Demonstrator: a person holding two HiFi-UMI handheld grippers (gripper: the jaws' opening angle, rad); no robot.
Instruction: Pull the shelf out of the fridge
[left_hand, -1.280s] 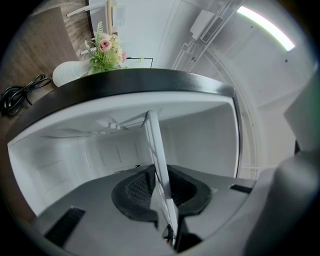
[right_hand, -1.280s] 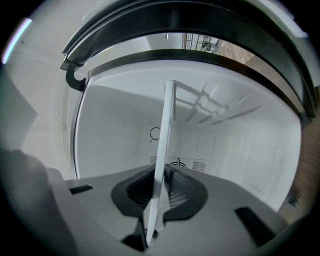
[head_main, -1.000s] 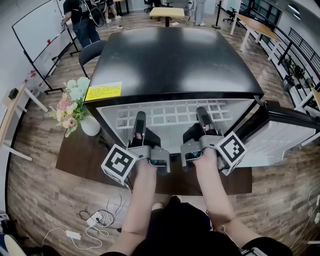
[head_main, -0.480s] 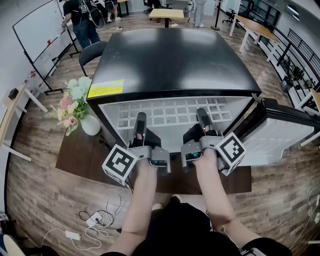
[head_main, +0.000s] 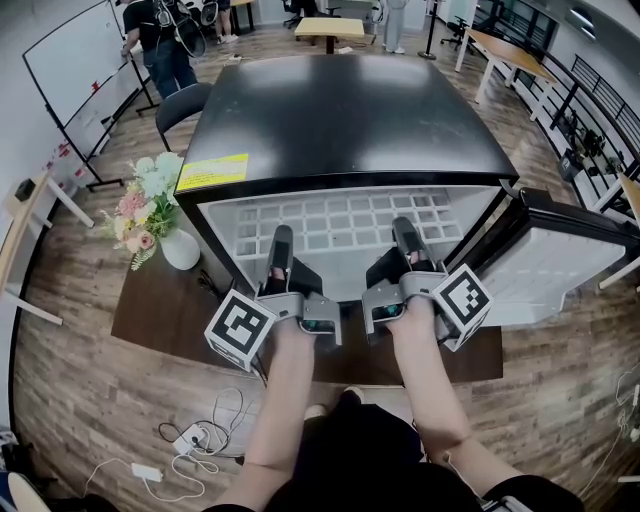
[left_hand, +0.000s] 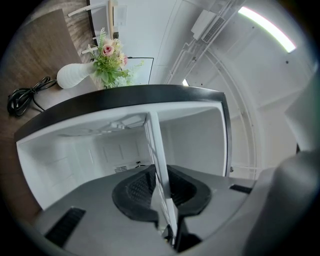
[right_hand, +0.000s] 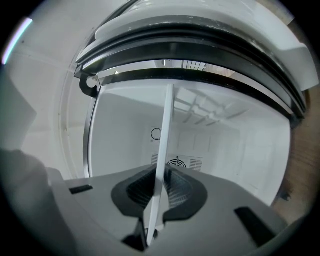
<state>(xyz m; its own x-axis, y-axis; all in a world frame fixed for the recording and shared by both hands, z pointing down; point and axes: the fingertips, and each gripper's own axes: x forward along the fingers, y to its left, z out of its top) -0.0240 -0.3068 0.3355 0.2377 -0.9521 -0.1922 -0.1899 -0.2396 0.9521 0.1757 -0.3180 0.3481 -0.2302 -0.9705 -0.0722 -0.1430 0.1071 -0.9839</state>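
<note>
White vase of flowers (head_main: 160, 225) left, open white fridge door (head_main: 560, 265) right: left claw (head_main: 281, 236) and right claw (head_main: 403, 226) each clamp the white plastic grid shelf's (head_main: 340, 222) near edge.

A white vase (head_main: 181, 250) of pink and white flowers (head_main: 143, 200) stands on the brown surface (head_main: 160, 310) left of the left claw (head_main: 281, 235). White cables (head_main: 215, 415) lie on the floor (head_main: 90, 400) behind that claw, and a whiteboard (head_main: 75, 60) stands far ahead-left.

The fridge (head_main: 350, 120) and flower vase (head_main: 181, 251) stand on a brown table (head_main: 155, 320).
</note>
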